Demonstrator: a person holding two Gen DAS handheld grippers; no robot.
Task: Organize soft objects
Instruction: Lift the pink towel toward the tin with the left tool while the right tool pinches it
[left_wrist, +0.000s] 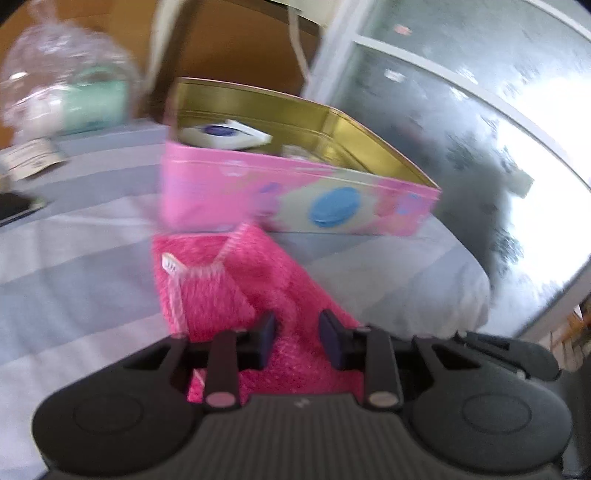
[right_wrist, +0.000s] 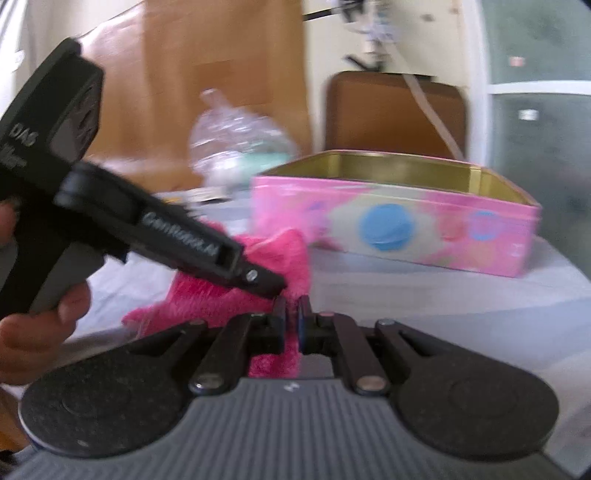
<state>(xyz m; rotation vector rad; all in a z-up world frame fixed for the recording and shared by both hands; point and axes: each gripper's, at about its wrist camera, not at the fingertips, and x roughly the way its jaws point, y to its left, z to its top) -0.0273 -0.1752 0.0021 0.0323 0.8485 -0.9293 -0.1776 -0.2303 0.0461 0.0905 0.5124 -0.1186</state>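
Note:
A fluffy pink cloth (left_wrist: 221, 295) with a white tag lies bunched on the striped table cover, in front of an open pink tin (left_wrist: 295, 188) with a gold inside. My left gripper (left_wrist: 301, 332) has the cloth filling the gap between its dark pads and grips a thick fold. In the right wrist view the left gripper (right_wrist: 269, 284), held by a hand (right_wrist: 37, 325), reaches in from the left onto the cloth (right_wrist: 207, 295). My right gripper (right_wrist: 293, 314) is shut on a thin edge of the same cloth. The tin (right_wrist: 424, 229) stands just behind.
A white packet (left_wrist: 225, 134) lies inside the tin. A clear plastic bottle (left_wrist: 66, 74) stands at the back left, with a card (left_wrist: 31, 160) and a dark flat item (left_wrist: 14, 208) beside it. A brown chair (right_wrist: 395, 110) is behind the table; a glass door (left_wrist: 480, 129) to the right.

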